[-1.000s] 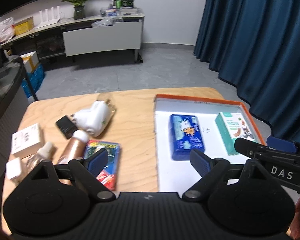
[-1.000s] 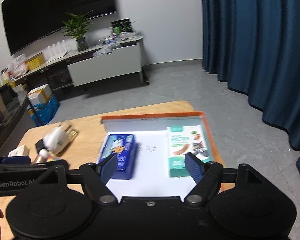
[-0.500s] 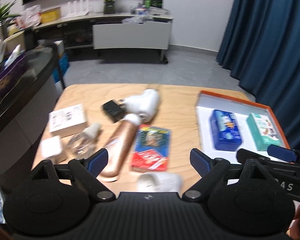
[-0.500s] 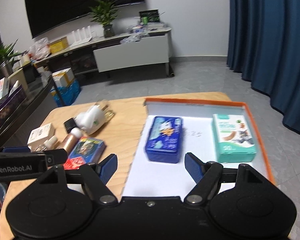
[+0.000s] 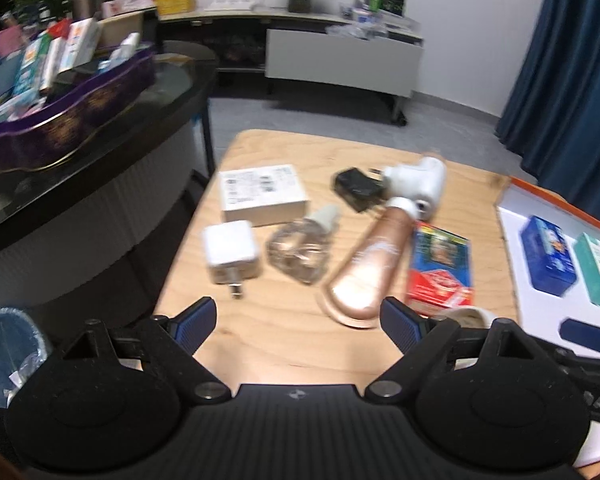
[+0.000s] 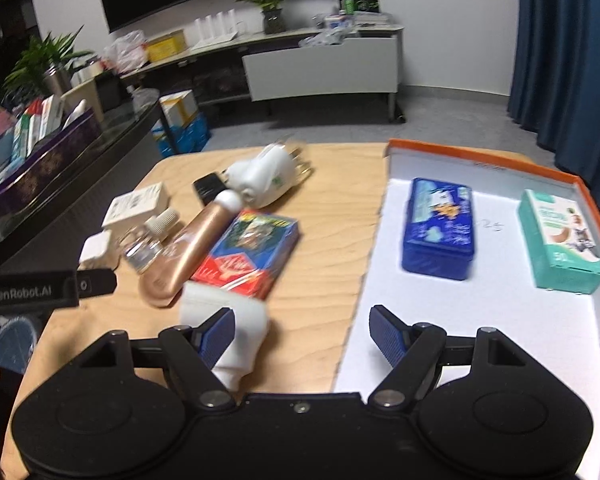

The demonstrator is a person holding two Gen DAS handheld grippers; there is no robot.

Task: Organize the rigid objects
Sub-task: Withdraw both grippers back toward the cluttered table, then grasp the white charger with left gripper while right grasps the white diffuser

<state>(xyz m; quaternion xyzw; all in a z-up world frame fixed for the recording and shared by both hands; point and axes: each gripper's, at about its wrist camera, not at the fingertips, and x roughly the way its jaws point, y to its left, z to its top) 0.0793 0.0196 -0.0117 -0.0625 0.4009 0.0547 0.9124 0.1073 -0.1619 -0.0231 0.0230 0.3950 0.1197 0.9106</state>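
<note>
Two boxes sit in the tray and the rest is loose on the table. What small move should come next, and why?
Probably lower the left gripper onto the rose-gold tube. Both grippers are open and empty, only the blue tin and teal box lie in the orange-rimmed tray, and the tube lies nearest ahead of the left gripper's fingers on the wooden table.

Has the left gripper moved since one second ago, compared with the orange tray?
Yes. The left gripper has swung left: the orange tray, earlier straight ahead, now sits at the view's right edge.
</note>
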